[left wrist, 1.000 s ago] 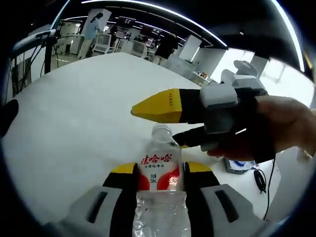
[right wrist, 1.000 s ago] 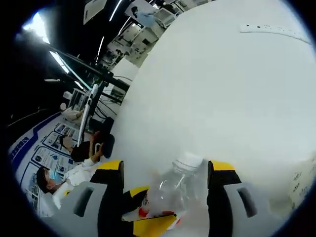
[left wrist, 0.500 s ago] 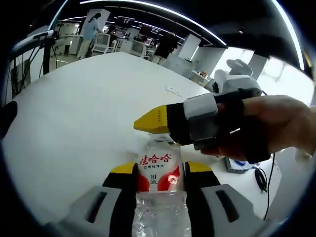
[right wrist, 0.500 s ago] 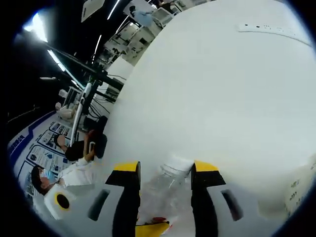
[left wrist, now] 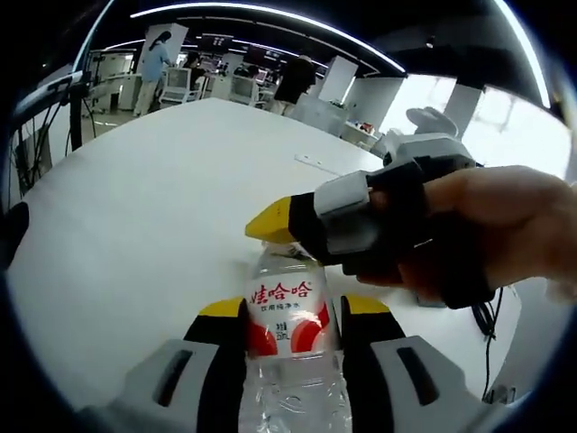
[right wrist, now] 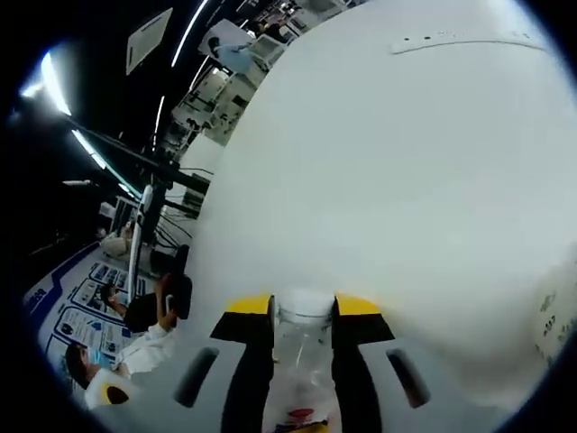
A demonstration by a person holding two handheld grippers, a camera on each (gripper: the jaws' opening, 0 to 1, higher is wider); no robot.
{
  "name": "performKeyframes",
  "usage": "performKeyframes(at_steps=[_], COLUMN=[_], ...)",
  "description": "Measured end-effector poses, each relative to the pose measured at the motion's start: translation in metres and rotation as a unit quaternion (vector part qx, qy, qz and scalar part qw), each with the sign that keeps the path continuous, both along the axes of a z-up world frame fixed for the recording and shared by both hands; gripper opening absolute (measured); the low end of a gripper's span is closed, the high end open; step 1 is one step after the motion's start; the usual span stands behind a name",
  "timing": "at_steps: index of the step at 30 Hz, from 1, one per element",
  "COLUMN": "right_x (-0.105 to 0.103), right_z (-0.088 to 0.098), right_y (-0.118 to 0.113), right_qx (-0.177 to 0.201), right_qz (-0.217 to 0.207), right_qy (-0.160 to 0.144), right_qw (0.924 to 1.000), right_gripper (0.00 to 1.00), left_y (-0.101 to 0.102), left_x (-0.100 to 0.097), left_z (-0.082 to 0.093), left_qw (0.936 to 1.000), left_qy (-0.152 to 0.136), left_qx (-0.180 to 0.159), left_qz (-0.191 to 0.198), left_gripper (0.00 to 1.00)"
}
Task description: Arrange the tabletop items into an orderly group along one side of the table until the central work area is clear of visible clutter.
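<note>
A clear water bottle (left wrist: 288, 379) with a red and white label stands upright between my left gripper's (left wrist: 290, 308) yellow-tipped jaws, which are shut on its body. From the right, my right gripper (left wrist: 287, 236) reaches in, held by a person's hand (left wrist: 491, 234). Its yellow jaw lies against the bottle's top and hides the cap. In the right gripper view the bottle (right wrist: 302, 370) rises between that gripper's jaws, and the right gripper (right wrist: 305, 305) is shut on the white cap (right wrist: 305, 301).
The white table (left wrist: 135, 207) stretches away behind the bottle. A white power strip (left wrist: 315, 163) lies far back on it, (right wrist: 455, 41) in the other view. A black cable (left wrist: 491, 317) hangs at the right edge. People stand in the background (left wrist: 155, 59).
My right gripper's jaws have narrowed from wide apart around the bottle's top to shut on the cap. The left gripper keeps its hold on the bottle.
</note>
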State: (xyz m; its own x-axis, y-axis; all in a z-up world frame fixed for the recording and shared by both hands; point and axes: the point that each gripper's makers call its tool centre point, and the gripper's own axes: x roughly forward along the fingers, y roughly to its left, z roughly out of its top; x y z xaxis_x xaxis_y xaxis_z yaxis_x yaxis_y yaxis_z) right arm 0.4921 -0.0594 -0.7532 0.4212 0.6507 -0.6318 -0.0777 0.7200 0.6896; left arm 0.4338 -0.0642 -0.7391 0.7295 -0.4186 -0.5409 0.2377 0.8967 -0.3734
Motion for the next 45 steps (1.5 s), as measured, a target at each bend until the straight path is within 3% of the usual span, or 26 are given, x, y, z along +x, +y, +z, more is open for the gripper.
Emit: performKeyframes(at_steps=[2, 7, 13, 15, 18, 20, 27, 31, 33, 34, 35, 39, 41, 45], right_x=[0.0, -0.005, -0.016, -0.02, -0.026, -0.033, -0.053, -0.061, -0.063, -0.063, -0.066, -0.07, -0.07, -0.074], right_z=[0.001, 0.007, 0.036, 0.048, 0.058, 0.071, 0.116, 0.139, 0.154, 0.157, 0.164, 0.183, 0.189, 0.206], right_y=[-0.002, -0.006, -0.003, -0.002, -0.004, -0.002, 0.004, -0.002, -0.005, -0.006, -0.008, -0.016, -0.019, -0.023], right_qx=[0.021, 0.035, 0.051, 0.051, 0.06, 0.067, 0.055, 0.041, 0.042, 0.042, 0.043, 0.048, 0.053, 0.054], right_qz=[-0.024, -0.021, 0.003, 0.021, 0.023, 0.038, 0.119, 0.144, 0.153, 0.155, 0.165, 0.171, 0.175, 0.172], right_qy=[0.004, -0.004, -0.06, -0.093, -0.107, -0.136, -0.246, -0.308, -0.346, -0.353, -0.37, -0.401, -0.407, -0.441], right_qw=[0.9995, 0.9992, 0.9969, 0.9942, 0.9921, 0.9878, 0.9603, 0.9396, 0.9248, 0.9219, 0.9134, 0.8988, 0.8949, 0.8791], right_gripper=[0.2, 0.19, 0.19, 0.19, 0.19, 0.19, 0.19, 0.19, 0.19, 0.19, 0.19, 0.19, 0.19, 0.19], left_y=[-0.002, -0.005, -0.007, -0.006, -0.007, -0.008, -0.012, -0.02, -0.024, -0.026, -0.029, -0.035, -0.036, -0.042], left_x=[-0.001, -0.005, -0.014, -0.019, -0.026, -0.029, -0.035, -0.034, -0.032, -0.031, -0.031, -0.027, -0.027, -0.026], left_z=[0.001, 0.002, 0.013, 0.018, 0.022, 0.026, 0.041, 0.051, 0.06, 0.064, 0.07, 0.086, 0.091, 0.107], left_qw=[0.9999, 0.9996, 0.9986, 0.9982, 0.9984, 0.9977, 0.9976, 0.9957, 0.994, 0.9934, 0.9924, 0.9884, 0.9868, 0.9842], left_qy=[-0.003, -0.01, -0.021, -0.026, -0.025, -0.029, -0.034, -0.055, -0.076, -0.083, -0.092, -0.12, -0.13, -0.156], left_qx=[0.009, 0.016, 0.037, 0.041, 0.033, 0.043, 0.036, 0.044, 0.049, 0.05, 0.052, 0.063, 0.069, 0.058], left_qz=[-0.006, -0.018, -0.032, -0.035, -0.037, -0.043, -0.049, -0.06, -0.062, -0.062, -0.063, -0.068, -0.067, -0.059], left_gripper=[0.4, 0.4, 0.4, 0.39, 0.39, 0.38, 0.37, 0.37, 0.37, 0.37, 0.37, 0.37, 0.36, 0.35])
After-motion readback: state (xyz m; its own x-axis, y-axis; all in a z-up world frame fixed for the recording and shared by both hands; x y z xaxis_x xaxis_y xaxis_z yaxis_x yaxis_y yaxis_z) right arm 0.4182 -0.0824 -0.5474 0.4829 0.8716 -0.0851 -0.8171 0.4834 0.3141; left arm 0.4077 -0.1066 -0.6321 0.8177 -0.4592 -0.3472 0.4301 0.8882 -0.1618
